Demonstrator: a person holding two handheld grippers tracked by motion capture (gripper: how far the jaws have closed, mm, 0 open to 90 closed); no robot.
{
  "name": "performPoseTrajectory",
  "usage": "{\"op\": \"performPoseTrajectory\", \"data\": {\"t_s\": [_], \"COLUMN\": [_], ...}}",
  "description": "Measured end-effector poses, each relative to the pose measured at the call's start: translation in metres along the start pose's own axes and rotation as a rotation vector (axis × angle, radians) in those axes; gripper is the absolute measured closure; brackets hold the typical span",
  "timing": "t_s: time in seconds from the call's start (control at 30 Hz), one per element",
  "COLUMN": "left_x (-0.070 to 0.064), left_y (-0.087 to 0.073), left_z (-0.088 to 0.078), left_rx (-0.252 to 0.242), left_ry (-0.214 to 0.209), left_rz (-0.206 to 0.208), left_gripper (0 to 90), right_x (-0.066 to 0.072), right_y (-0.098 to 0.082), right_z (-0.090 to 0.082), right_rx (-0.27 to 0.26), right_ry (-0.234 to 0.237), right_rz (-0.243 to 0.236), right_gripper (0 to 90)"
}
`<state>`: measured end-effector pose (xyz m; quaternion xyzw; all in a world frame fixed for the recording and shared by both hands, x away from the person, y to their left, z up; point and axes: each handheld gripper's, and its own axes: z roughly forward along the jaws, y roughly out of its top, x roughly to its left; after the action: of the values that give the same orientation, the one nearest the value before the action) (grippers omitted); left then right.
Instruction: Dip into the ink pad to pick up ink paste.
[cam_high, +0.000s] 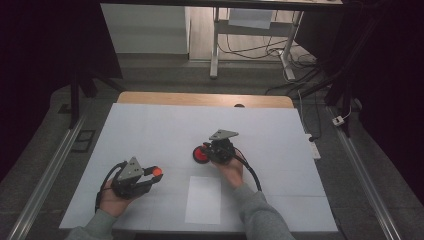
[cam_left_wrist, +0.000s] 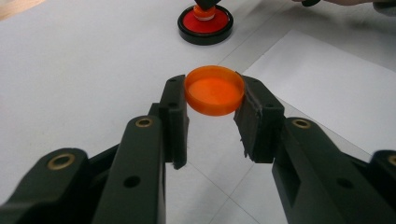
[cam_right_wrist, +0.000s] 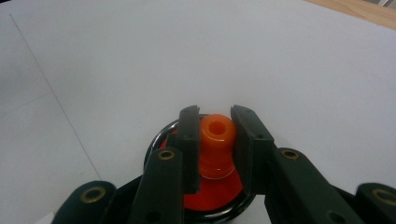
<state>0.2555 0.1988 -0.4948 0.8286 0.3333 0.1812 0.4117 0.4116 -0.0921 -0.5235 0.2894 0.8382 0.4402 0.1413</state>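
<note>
On the left side of the white table (cam_high: 150, 125), the left gripper (cam_high: 156, 175) is clamping a small orange cap (cam_high: 157, 171) between its two black jaws and holding it clear of the surface. In the left gripper view the orange cap (cam_left_wrist: 215, 91) is sitting flat between the pads, its open side facing up, with one pad pressing on each side of its rim. No writing or label is showing on the cap.

Just right of it, near the person's edge, a white paper sheet (cam_high: 203, 199) is lying flat on the table; nothing readable is showing on it.

Farther right and a little farther away, the right gripper (cam_high: 210, 152) is pointing left, and its jaws are closing tight on the orange neck (cam_right_wrist: 217, 140) of a small red container (cam_high: 202, 154) with a black rim, which is resting on the table. In the right gripper view the neck is standing upright between the pads, its round opening facing up. No brand or lettering can be read on the container or on either gripper.
</note>
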Motion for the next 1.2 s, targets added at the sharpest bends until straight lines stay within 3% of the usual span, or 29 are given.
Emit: {"op": "performPoseTrajectory", "data": {"t_s": [0.5, 1.2], "left_x": [-0.0014, -0.0015], "left_y": [0.0007, 0.0006], "left_z": [-0.0011, -0.0015], "left_rx": [-0.004, -0.003], "left_ry": [0.005, 0.007], "left_rz": [-0.002, -0.001], "left_gripper": [64.7, 64.7], "right_x": [0.0049, 0.0077], "right_y": [0.0015, 0.0], "right_z": [0.0006, 0.001], "right_rx": [0.023, 0.011], "right_ry": [-0.03, -0.045], "right_rz": [-0.029, -0.046], "right_gripper": [72.9, 73.1]}}
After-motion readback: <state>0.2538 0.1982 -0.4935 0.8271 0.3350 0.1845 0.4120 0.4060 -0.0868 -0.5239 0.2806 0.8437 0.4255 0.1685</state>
